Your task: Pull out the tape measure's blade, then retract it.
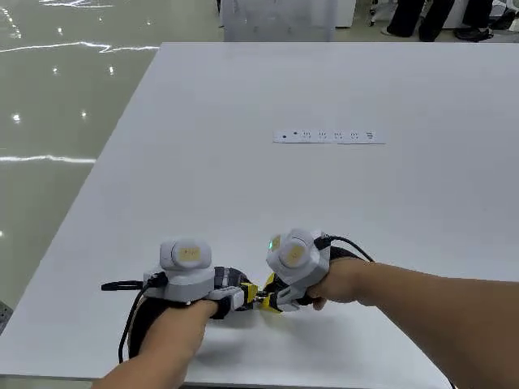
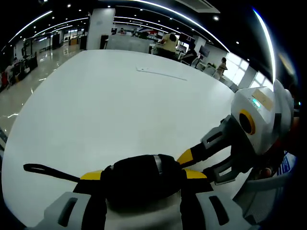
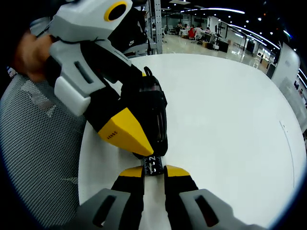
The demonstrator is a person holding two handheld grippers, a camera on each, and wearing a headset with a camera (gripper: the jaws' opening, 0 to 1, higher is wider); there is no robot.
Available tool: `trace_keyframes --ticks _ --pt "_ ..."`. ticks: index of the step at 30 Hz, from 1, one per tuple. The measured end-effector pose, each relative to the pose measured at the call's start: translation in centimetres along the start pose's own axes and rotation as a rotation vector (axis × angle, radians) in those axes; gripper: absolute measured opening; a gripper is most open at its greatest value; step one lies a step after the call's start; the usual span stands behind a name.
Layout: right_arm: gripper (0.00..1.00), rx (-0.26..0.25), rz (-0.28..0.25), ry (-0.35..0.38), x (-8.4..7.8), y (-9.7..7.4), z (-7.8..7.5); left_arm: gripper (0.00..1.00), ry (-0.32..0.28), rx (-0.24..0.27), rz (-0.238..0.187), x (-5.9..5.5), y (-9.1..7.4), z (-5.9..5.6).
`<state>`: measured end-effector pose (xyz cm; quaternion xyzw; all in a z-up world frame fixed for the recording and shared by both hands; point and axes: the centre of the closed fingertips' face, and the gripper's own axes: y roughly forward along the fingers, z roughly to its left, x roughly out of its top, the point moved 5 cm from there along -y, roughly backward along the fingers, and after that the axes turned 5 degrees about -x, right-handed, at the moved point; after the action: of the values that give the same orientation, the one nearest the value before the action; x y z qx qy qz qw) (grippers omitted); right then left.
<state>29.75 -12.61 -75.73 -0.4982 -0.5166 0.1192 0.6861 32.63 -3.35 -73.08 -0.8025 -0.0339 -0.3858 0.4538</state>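
- Step, judged: start of blade pull-out; only short stub out, at 2 mark.
- Left gripper (image 2: 143, 175) clamps black-and-yellow tape measure case (image 2: 139, 189), at near edge of white workbench (image 1: 324, 203).
- Right gripper (image 3: 153, 172) pinches dark numbered blade (image 3: 151, 165), just beside case mouth.
- Next: draw right gripper straight away, left bracing case.

In the head view the tape measure (image 1: 230, 278) is mostly hidden beneath the left gripper (image 1: 247, 293) and the left hand (image 1: 201, 312) holding it; a dark sliver shows. In the right gripper view the blade (image 3: 151, 163) is a short stub out of the tape measure, its tip covered by the pinching jaws of the right gripper (image 3: 153, 171). Well beyond the tape measure, a white strip (image 1: 328, 136) on the table (image 1: 324, 81) bears marks too small to read. The forearms (image 1: 438, 308) run off the bottom edge.
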Motion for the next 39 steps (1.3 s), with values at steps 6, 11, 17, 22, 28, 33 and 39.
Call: trace_keyframes --ticks 6,11,17,22,28,33,39 --pt "0.14 0.000 -0.005 -0.007 0.53 0.45 0.09 0.58 0.001 -0.001 0.000 0.01 0.00 -0.01" --pt "0.14 -0.007 -0.012 -0.013 0.28 0.34 0.00 0.58 0.001 0.000 -0.002 0.02 0.04 -0.01" --pt "0.14 -0.006 -0.010 -0.018 -0.07 0.16 -0.08 0.59 0.000 -0.001 -0.006 0.02 0.05 -0.03" --pt "0.14 -0.003 -0.008 -0.019 0.21 0.30 0.07 0.59 -0.001 -0.002 -0.006 -0.04 0.00 0.01" --pt "0.14 -0.004 -0.012 -0.009 0.23 0.31 0.10 0.59 0.000 -0.005 -0.008 -0.04 -0.01 0.02" --pt "0.14 -0.005 -0.011 -0.020 0.23 0.44 0.27 0.60 0.010 -0.013 -0.008 -0.04 0.01 -0.04" --pt "0.17 -0.016 -0.004 0.006 -0.10 0.13 0.37 0.60 -0.021 -0.070 0.010 0.03 -0.18 0.34"
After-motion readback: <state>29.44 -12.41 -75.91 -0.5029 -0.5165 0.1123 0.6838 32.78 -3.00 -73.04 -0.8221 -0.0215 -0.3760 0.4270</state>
